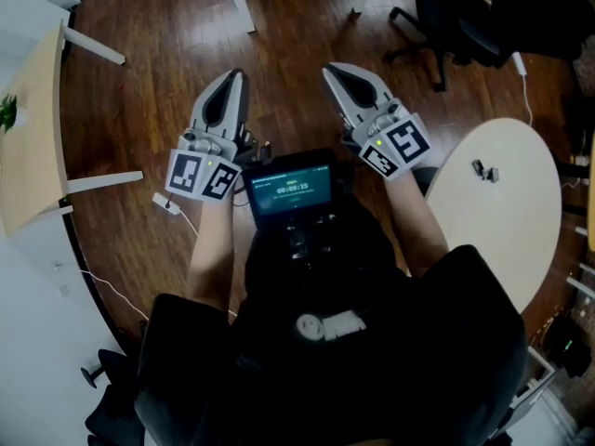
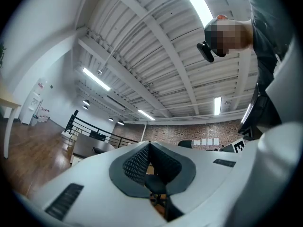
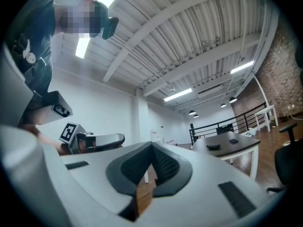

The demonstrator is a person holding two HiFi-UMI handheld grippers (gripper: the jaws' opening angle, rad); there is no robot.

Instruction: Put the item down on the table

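My left gripper [image 1: 232, 77] and right gripper [image 1: 335, 71] are held side by side in front of the person's chest, above the wooden floor. In both gripper views the jaws point up toward the ceiling. The left gripper [image 2: 149, 144] is shut with its dark ribbed pads [image 2: 137, 164] meeting and nothing between them. The right gripper [image 3: 152, 145] is shut the same way and empty. No held item shows in any view. The right gripper view catches the left gripper [image 3: 97, 140] from the side.
A round pale table [image 1: 507, 221] stands at the right with small dark objects [image 1: 483, 169] on it. A light wooden table [image 1: 33, 147] is at the left. A black office chair [image 1: 446, 12] stands at the far right. A screen device [image 1: 293, 191] hangs on the person's chest.
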